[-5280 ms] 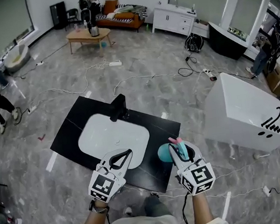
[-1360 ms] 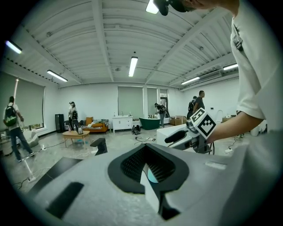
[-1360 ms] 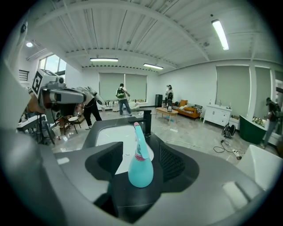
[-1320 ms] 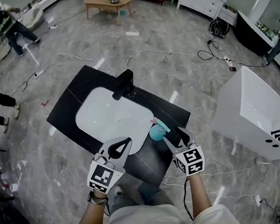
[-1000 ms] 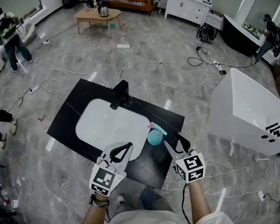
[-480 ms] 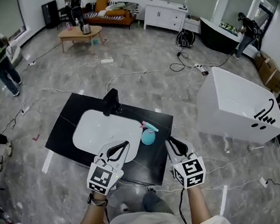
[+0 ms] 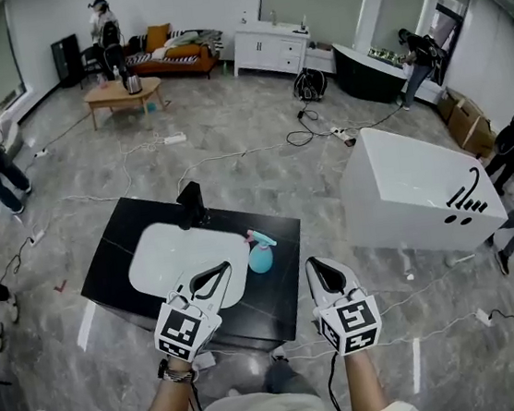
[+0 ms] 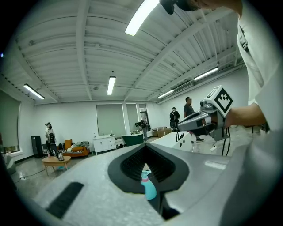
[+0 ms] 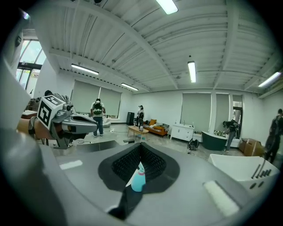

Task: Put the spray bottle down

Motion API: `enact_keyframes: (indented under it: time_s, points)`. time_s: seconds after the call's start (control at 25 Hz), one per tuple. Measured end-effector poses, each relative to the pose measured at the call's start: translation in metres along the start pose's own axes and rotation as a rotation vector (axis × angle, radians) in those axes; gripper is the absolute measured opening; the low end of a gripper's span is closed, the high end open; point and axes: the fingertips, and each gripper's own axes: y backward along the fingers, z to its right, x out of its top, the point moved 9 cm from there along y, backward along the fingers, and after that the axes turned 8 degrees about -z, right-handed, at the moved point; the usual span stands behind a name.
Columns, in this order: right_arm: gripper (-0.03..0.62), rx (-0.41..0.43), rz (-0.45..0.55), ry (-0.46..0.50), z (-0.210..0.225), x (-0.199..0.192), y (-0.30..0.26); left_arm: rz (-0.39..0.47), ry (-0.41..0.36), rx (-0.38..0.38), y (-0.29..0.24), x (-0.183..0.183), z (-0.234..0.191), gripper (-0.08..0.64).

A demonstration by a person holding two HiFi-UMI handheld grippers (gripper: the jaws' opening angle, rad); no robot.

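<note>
The turquoise spray bottle [image 7: 261,258] with a pink trigger stands upright on the black counter [image 7: 280,281], just right of the white basin. My right gripper [image 7: 312,265] hangs nearer to me than the bottle, clear of it, shut with nothing between its jaws. My left gripper [image 7: 221,269] hovers over the basin's near edge, also shut and empty. In the left gripper view the bottle [image 8: 149,187] shows far off through the gap behind the touching tips of my left gripper [image 8: 144,148]. The right gripper view has the bottle [image 9: 138,180] likewise beyond the joined tips of my right gripper [image 9: 140,146].
A white basin [image 7: 170,257] with a black faucet [image 7: 189,204] is set in the counter. A large white tub [image 7: 413,192] stands to the right. Cables trail over the grey floor. Several people stand around the room, and a wooden coffee table [image 7: 122,92] sits far back.
The right gripper let go of the bottle, drew back from it and closed its jaws. Both grippers rose toward me; the bottle stays upright on the counter.
</note>
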Motion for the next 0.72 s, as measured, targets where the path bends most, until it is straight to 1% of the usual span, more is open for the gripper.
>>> enact_keyframes:
  time_s: [0.32, 0.48, 0.72]
  points:
    - [0.006, -0.045, 0.067, 0.002, -0.002, 0.017, 0.024, 0.036, -0.048, -0.008, 0.003, 0.021, -0.003, 0.006]
    - [0.005, -0.036, 0.1, 0.017, -0.007, 0.033, 0.03, 0.045, -0.078, -0.005, 0.003, 0.034, -0.007, 0.006]
    - [0.005, -0.041, 0.113, 0.037, -0.008, 0.046, 0.033, 0.068, -0.09, -0.003, 0.006, 0.048, -0.009, 0.006]
